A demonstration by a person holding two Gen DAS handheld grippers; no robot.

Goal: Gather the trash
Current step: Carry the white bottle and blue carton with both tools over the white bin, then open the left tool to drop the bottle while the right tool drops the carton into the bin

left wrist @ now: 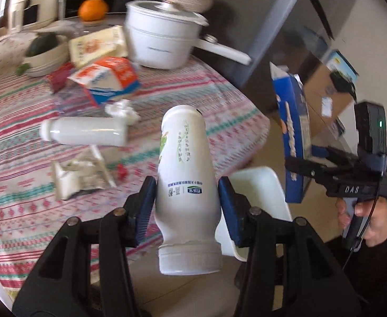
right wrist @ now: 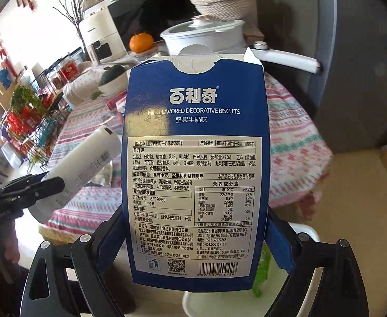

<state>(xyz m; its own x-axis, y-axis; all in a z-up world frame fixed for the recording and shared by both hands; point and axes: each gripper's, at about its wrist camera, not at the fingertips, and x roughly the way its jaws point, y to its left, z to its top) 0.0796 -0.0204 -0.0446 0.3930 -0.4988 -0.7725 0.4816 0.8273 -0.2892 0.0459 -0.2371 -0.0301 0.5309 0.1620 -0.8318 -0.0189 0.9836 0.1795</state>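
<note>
My left gripper [left wrist: 187, 203] is shut on a white plastic bottle [left wrist: 185, 158], held off the table with its cap end toward the camera. In the right wrist view the same bottle [right wrist: 88, 163] hangs at the left, clamped in the left gripper [right wrist: 53, 185]. My right gripper [right wrist: 193, 237] is shut on an opened blue biscuit box [right wrist: 196, 158], which stands upright and fills most of that view. From the left wrist view the box [left wrist: 293, 137] hangs beyond the table's edge in the right gripper [left wrist: 295, 166]. A white bin [right wrist: 308, 237] lies below both grippers, with a green wrapper [right wrist: 262, 269] inside.
On the striped tablecloth [left wrist: 22, 121] lie a second white bottle [left wrist: 85, 132], a milk carton [left wrist: 109, 79], a crumpled tissue [left wrist: 122, 111], a torn wrapper [left wrist: 80, 174] and a red packet [left wrist: 59, 79]. Behind them stand a white pot [left wrist: 161, 39], an orange [left wrist: 93, 9] and a bowl [left wrist: 45, 58].
</note>
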